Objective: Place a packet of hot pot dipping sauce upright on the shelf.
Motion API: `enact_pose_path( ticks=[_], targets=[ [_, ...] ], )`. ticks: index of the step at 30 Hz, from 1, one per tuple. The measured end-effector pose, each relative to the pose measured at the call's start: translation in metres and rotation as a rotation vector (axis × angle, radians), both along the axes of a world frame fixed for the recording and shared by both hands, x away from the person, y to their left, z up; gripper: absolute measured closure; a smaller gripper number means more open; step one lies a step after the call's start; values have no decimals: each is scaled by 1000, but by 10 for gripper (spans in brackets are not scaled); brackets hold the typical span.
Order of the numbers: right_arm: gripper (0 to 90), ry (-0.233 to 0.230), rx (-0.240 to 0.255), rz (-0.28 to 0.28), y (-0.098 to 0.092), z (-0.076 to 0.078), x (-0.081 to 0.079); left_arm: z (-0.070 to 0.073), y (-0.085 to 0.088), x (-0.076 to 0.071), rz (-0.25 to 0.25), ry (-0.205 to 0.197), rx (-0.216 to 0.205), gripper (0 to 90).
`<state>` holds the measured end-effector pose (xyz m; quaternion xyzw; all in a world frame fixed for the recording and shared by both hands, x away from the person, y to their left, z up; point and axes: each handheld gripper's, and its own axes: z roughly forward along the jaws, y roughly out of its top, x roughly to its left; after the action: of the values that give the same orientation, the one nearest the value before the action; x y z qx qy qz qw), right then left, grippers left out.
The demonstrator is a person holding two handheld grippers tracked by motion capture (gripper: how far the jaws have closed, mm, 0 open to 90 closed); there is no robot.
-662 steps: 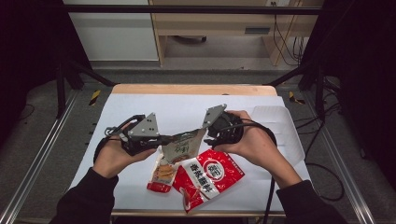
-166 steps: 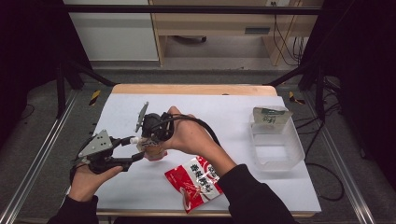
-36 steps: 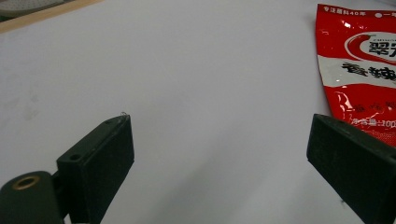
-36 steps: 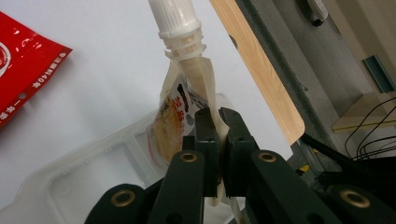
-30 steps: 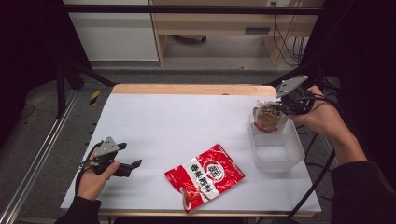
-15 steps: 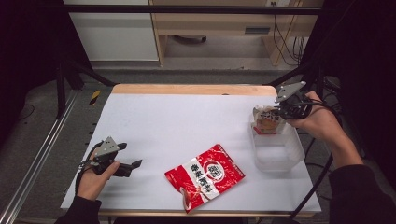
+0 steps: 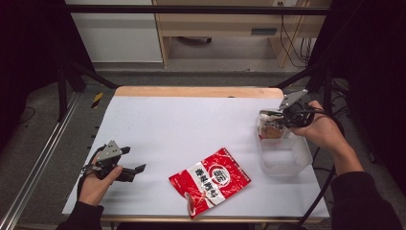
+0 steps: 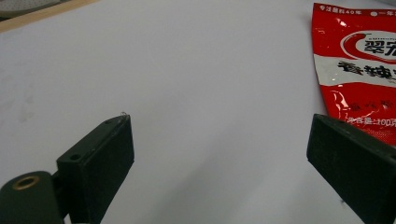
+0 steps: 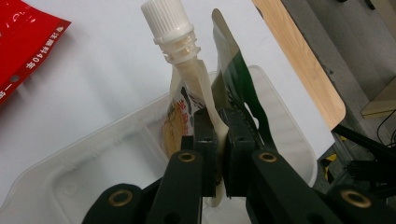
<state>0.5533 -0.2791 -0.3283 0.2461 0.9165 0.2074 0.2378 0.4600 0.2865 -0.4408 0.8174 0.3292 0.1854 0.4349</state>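
Observation:
My right gripper is shut on a spouted pouch with a white screw cap. It holds the pouch upright, by its thin edge, inside the clear plastic tub at the table's right side. A second pouch with a green back leans in the tub just behind it. A red sauce pouch lies flat near the table's front middle. My left gripper rests low at the front left with its jaws wide open and nothing between them. The red pouch lies beyond its right jaw.
The tub's pale rim curves around the held pouch. The table's wooden far edge runs along the back. A metal frame rail lies left of the table, and black stands rise at both sides.
My right gripper has sunk a little, lowering the spouted pouch deeper into the tub. The left hand and the red pouch have stayed where they were.

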Motion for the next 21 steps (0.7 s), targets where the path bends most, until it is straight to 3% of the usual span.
enact_pose_path(
  ticks=[10, 13, 16, 21],
  targets=[
    [835, 30, 24, -28, 1, -9, 3, 0, -1, 0, -4, 3, 2, 75],
    [773, 28, 52, -51, -2, -6, 2, 0, -1, 0, -3, 3, 5, 75],
    [648, 24, 74, -76, -3, -2, -2, 0, -1, 0, -3, 5, 4, 75],
    [529, -35, 112, -92, -2, 14, -19, 0, -1, 0, -3, 6, 0, 75]
  ],
)
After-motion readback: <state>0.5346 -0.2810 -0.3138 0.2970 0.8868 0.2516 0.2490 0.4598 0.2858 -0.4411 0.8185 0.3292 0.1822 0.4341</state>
